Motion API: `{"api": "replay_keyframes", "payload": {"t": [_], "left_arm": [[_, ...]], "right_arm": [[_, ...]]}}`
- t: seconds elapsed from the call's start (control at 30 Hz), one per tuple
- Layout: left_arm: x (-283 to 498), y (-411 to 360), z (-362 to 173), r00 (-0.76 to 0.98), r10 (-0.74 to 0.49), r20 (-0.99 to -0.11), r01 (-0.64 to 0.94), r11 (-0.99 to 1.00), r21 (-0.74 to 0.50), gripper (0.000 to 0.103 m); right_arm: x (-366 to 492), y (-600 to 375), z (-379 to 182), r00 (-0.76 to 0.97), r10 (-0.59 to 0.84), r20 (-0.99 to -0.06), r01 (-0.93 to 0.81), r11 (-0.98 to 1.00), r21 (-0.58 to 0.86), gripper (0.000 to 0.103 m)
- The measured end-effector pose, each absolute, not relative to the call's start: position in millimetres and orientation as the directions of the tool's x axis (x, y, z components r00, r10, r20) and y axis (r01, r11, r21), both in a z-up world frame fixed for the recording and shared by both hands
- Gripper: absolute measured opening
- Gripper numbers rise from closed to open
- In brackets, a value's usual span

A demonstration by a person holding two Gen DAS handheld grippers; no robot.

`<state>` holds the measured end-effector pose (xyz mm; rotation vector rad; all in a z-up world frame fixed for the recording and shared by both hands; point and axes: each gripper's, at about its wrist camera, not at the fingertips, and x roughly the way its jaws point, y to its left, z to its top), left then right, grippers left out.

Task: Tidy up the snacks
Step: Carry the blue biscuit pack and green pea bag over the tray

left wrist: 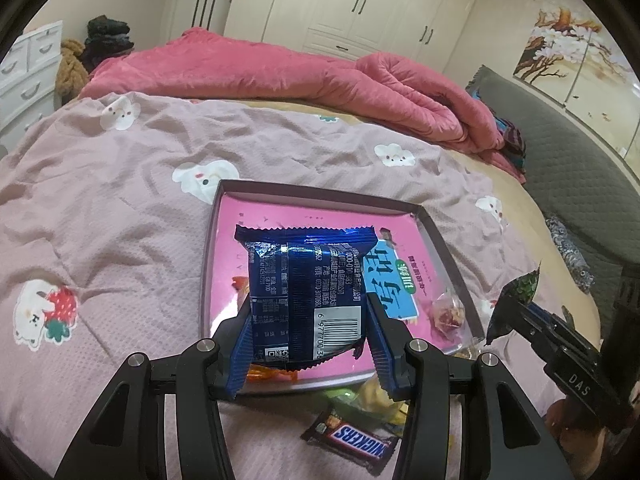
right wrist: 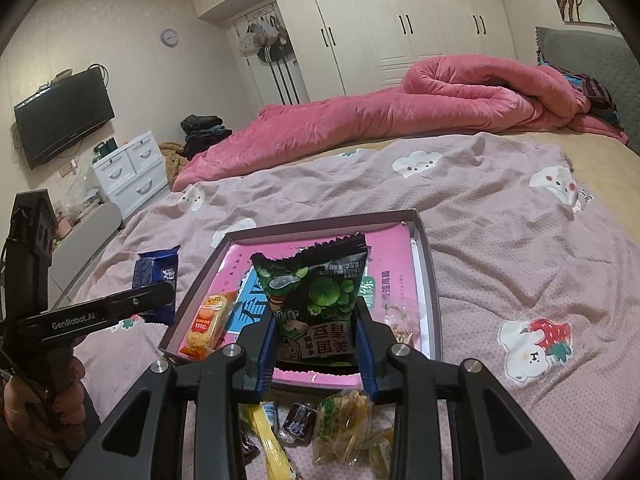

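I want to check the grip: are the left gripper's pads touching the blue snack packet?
Touching. In the left wrist view the left gripper holds the blue snack packet above the tray, both blue pads pressing its sides.

One tray; one blue packet; one green-pea packet; one orange cracker pack; one Snickers bar; two grippers.

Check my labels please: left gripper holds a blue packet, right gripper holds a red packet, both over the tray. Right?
One slip: the right gripper holds a black and green packet, not a red one, as the right wrist view shows. The rest stands: the left gripper holds the blue packet, both over the tray.
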<state>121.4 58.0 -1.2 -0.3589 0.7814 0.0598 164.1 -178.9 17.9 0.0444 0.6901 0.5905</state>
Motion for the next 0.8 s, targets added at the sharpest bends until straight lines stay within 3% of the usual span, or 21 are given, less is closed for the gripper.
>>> {"api": "replay_keyframes", "payload": {"t": [0.8], "left_arm": [[161.8, 45.6, -18.8, 0.682, -0.128, -0.720, -0.171, 0.929, -0.327, 0.052]], "right_arm": [[196.2, -170.3, 3.8, 0.586, 0.533, -0.611, -0.492, 0.833, 0.255, 0.035]]}}
